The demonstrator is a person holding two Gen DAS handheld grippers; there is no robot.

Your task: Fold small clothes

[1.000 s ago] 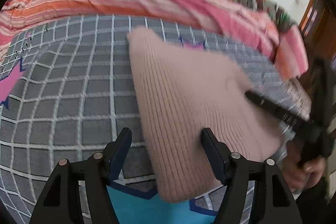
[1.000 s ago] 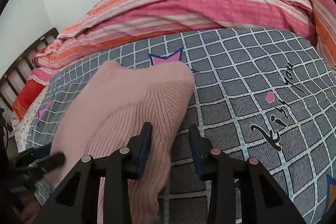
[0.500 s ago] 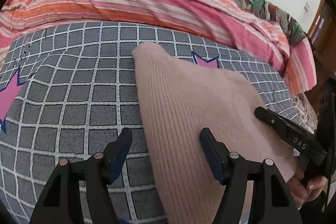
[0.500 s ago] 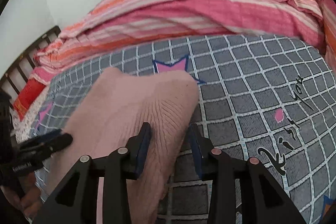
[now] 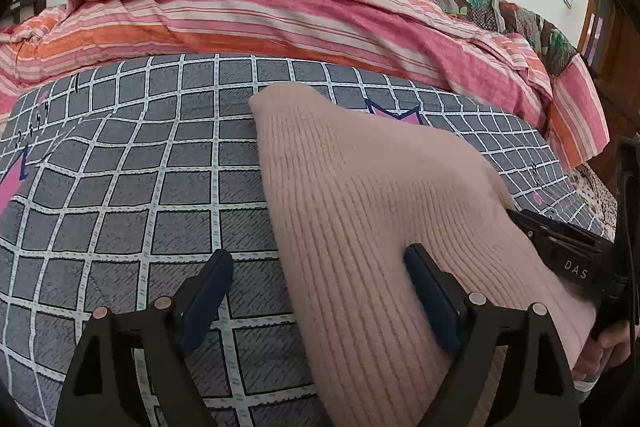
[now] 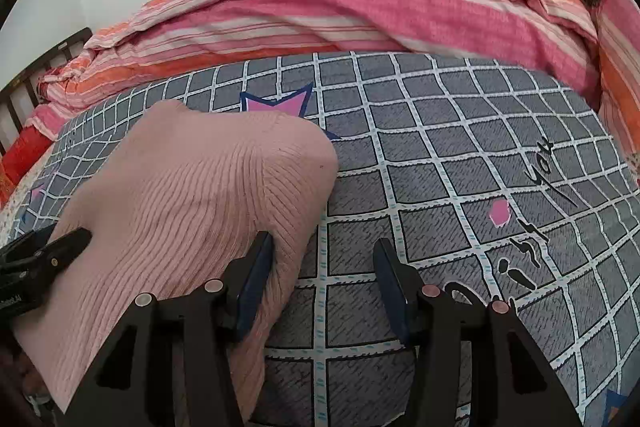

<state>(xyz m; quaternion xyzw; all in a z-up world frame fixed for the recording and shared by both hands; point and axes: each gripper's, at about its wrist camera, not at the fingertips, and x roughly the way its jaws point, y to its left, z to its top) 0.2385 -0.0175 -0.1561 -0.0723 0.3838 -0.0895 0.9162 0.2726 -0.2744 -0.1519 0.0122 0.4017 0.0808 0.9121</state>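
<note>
Where the pink ribbed knit garment [image 5: 372, 227] lies on the grey checked bedsheet [image 5: 140, 187], it forms a long folded strip running away from both cameras. The left gripper [image 5: 316, 287] stands spread wide, straddling the garment's left edge; its right finger [image 5: 432, 291] is pressed into the knit, its left finger [image 5: 208, 287] is over bare sheet. The right gripper [image 6: 320, 279] is likewise spread, its left finger [image 6: 256, 275] against the garment's [image 6: 192, 203] right edge, the other finger over the sheet [image 6: 440, 147]. Neither pinches cloth. A striped pink and orange quilt [image 5: 260, 15] is bunched along the far side of the bed; a pink star print [image 5: 394, 115] is partly covered by the garment
</note>
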